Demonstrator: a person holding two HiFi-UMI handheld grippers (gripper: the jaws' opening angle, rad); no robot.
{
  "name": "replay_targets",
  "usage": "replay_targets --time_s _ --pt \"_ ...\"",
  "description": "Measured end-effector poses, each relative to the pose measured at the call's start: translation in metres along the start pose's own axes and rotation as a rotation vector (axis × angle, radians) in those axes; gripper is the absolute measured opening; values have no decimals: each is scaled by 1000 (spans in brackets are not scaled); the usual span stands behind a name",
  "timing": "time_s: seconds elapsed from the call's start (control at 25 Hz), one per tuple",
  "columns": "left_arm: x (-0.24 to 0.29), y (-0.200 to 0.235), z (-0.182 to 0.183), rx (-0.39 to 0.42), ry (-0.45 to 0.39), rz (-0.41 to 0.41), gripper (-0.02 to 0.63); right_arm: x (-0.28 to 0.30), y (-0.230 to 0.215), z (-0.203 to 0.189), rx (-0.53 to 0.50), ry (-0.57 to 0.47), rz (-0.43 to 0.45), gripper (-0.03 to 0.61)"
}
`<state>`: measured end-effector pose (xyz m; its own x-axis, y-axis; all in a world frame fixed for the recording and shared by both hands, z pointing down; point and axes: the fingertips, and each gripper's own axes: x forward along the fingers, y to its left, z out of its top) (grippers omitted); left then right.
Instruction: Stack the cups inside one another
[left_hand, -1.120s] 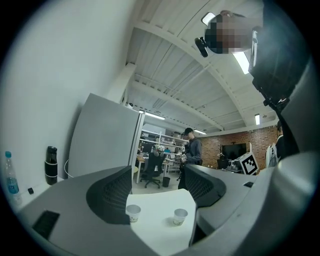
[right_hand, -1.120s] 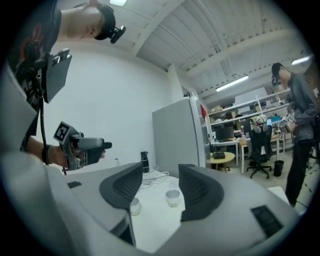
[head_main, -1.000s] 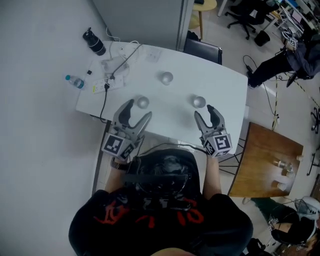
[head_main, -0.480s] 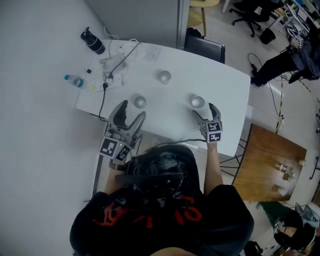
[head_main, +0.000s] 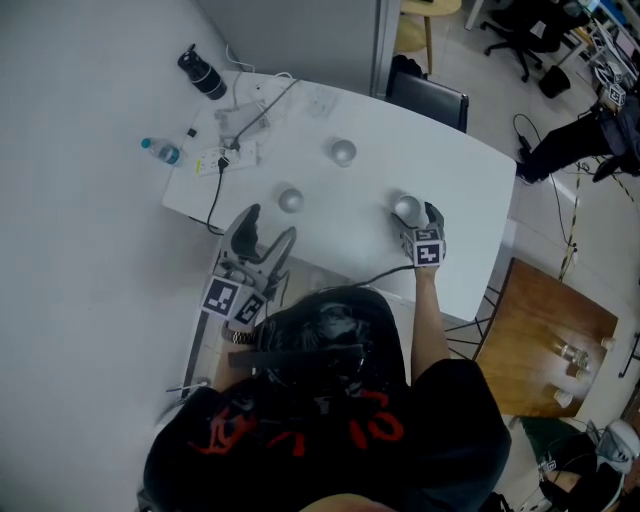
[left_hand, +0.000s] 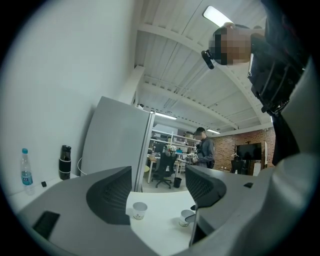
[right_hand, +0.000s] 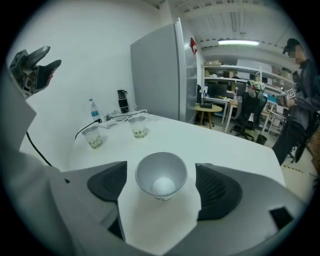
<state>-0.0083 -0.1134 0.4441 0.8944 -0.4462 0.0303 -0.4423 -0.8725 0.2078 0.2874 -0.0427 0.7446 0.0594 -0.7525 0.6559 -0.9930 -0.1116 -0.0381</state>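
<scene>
Step in hand: looks like grabbing the first cup, so the rest can be nested after.
Right gripper: spread wide, its jaws have just been opening. The cup stands between them, but neither pad touches it yet.
Target cup: white paper cup with a greyish inside, upright, lower middle of the right gripper view. In the head view it's right of centre, near the bottom edge of the white rounded table.
Other two cups: same kind, upright and well apart. One is at the centre of the head view, one above it.
Left gripper: also spread, nothing between the jaws, hanging off the table's edge at lower left of the head view.
How to do it well: I'd keep the cup centred so both pads land together, then close softly on the wall below the rim. Paper like this probably squashes easily.
What could go wrong: one pad arriving first would likely push or tip the cup, since it's light.
After that: lift it straight up and keep it upright.
</scene>
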Motion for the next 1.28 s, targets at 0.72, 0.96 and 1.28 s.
replay_targets --time_s 0.72,0.96,1.28 --pt "13 -25 -1 -59 -8 -176 341 -28 18 14 50 -58 24 364" --pt "19 -26 -12 30 88 -184 339 -53 36 60 45 -173 79 364" --pt "10 -13 3 -20 -34 -104 396 -73 56 143 18 -334 169 362"
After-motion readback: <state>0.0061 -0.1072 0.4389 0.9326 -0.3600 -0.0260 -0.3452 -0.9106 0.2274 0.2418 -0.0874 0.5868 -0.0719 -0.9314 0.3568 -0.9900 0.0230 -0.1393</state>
